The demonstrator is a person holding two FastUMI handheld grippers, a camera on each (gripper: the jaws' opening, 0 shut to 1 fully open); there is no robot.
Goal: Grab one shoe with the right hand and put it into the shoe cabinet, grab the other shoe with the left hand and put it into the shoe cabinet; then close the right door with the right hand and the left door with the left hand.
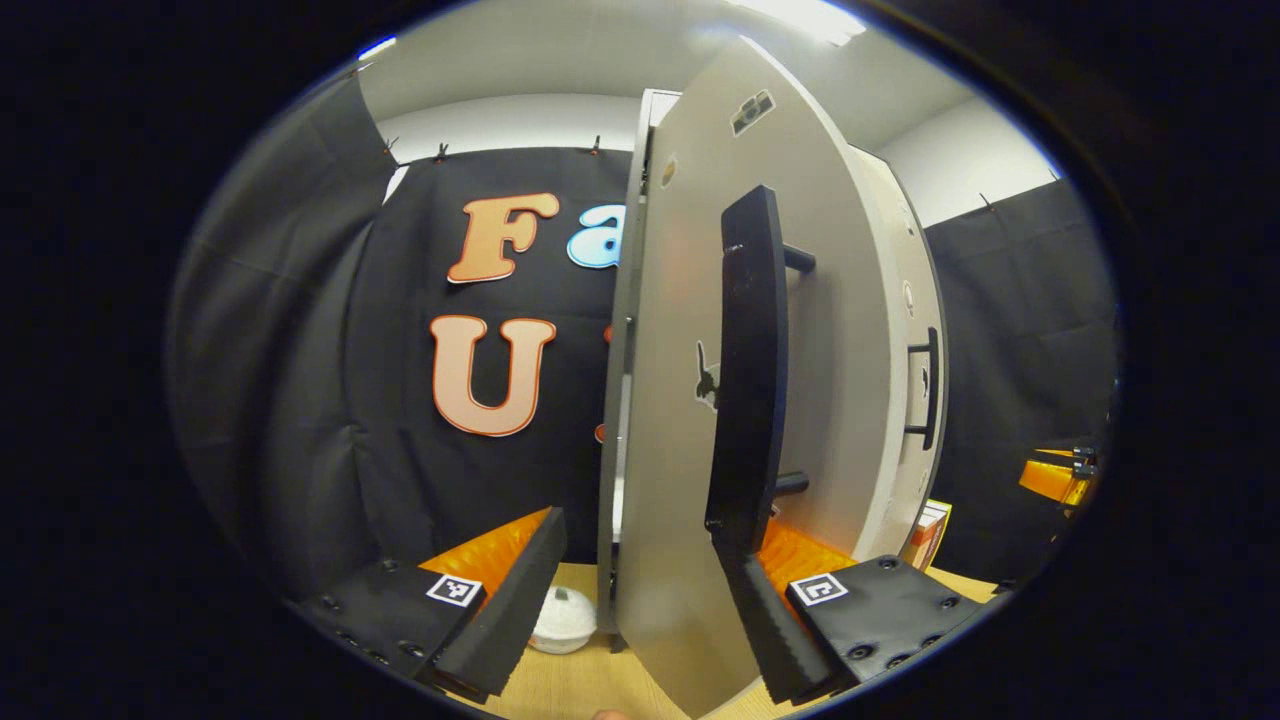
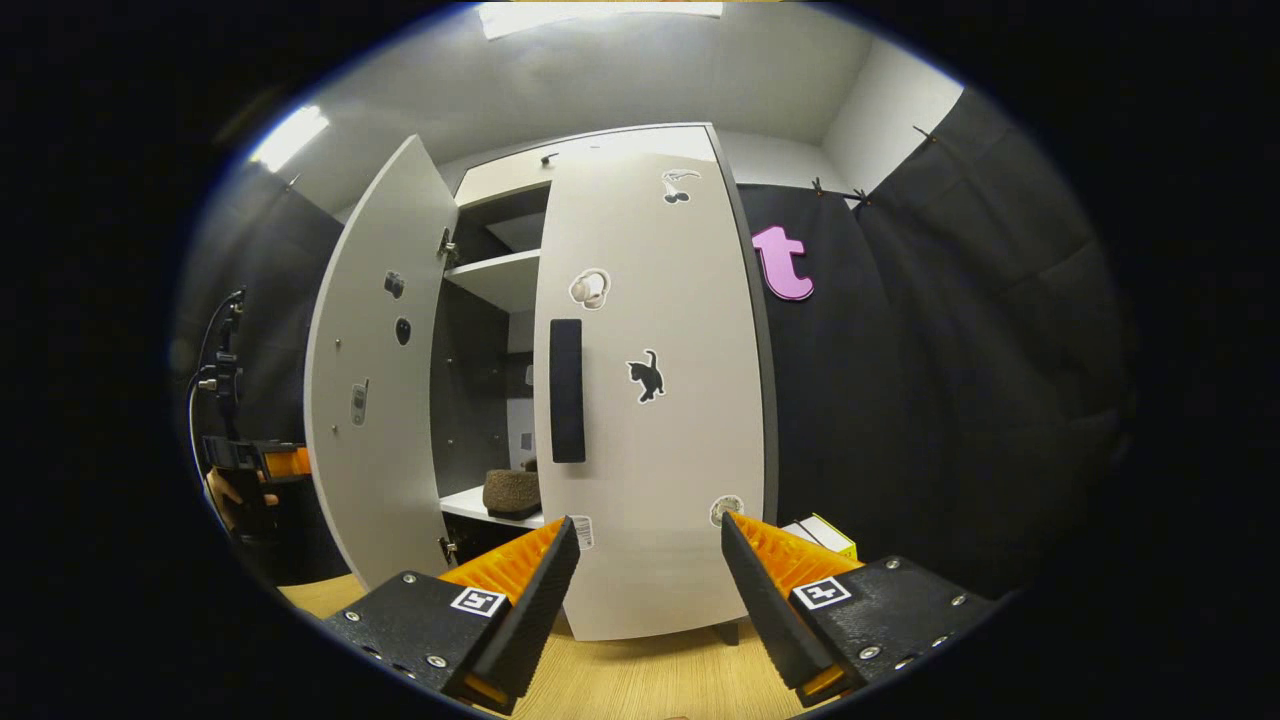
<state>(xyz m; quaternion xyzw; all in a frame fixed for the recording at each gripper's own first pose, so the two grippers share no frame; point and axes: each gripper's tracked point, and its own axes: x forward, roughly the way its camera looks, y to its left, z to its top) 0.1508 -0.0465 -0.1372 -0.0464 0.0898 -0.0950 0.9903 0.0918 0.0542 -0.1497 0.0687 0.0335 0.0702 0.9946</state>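
The white shoe cabinet (image 2: 590, 160) stands ahead. Its right door (image 2: 660, 440) lies flat against the front, with a black handle (image 2: 566, 390). Its left door (image 2: 375, 400) stands swung out. Through the gap a dark shoe (image 2: 512, 492) rests on a lower shelf. My right gripper (image 2: 645, 600) is open, a short way before the right door. In the left gripper view the left door (image 1: 670, 420) is seen almost edge-on, and its black handle (image 1: 750, 370) rises just above my right finger. My left gripper (image 1: 635, 620) is open with the door's lower part between its fingers.
A white round object (image 1: 562, 620) sits on the wooden floor (image 2: 640, 680) by the cabinet's foot. A yellow box (image 2: 825, 535) lies beside the cabinet on the right. A hand holding the left gripper (image 2: 245, 460) is behind the open left door. Black cloth walls enclose the booth.
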